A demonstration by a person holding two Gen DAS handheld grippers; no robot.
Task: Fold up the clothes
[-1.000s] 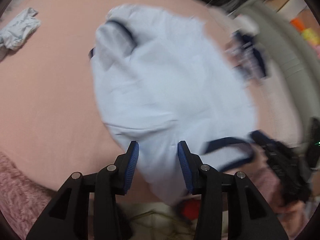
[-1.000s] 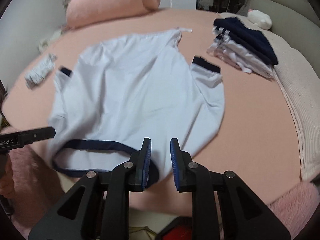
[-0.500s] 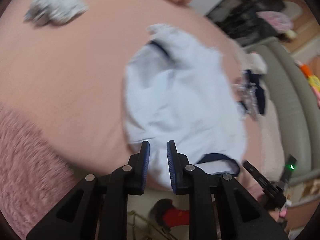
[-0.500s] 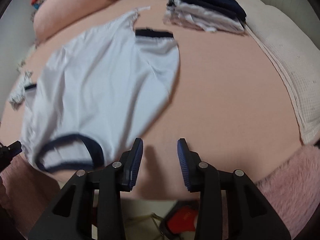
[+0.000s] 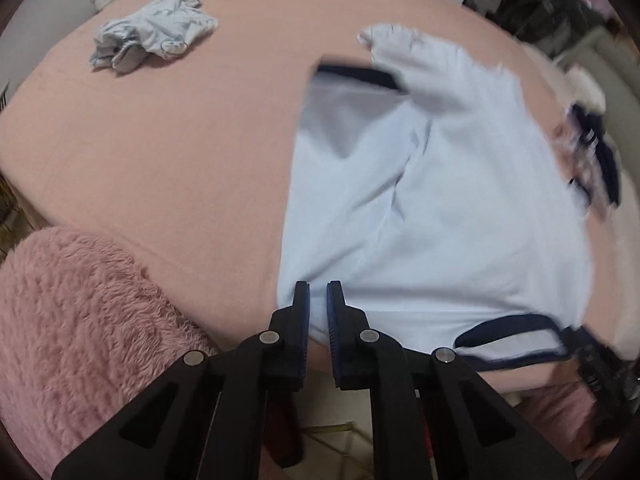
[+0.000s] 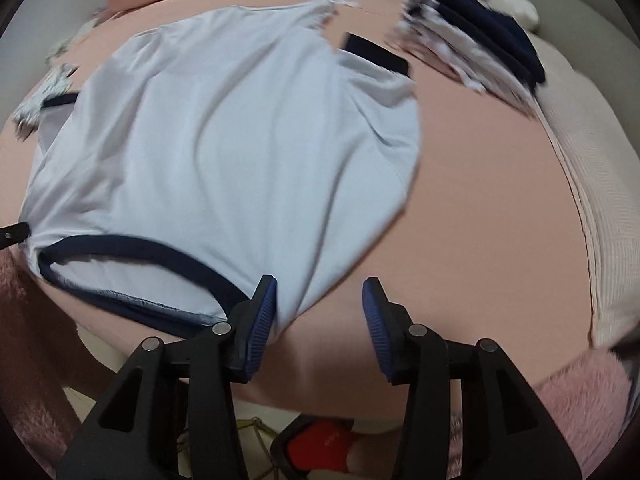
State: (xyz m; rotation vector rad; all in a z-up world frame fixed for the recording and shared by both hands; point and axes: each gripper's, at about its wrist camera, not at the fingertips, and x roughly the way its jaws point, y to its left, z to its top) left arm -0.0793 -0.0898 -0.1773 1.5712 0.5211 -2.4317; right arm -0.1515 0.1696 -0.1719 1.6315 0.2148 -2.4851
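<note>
pale shirt [image 6: 224, 152] spread flat (navy collar), hand-held gripper [image 6: 320, 304] agape

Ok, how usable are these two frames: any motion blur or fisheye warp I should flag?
Left wrist view: the fingers are sharp, the light blue shirt smears toward its right edge, and the folded stack is heavily streaked. Right wrist view: the shirt's navy collar and the stack are streaked too. Both views bow the pink bed strongly, with dark corners; lighting is soft, without glare.
</note>
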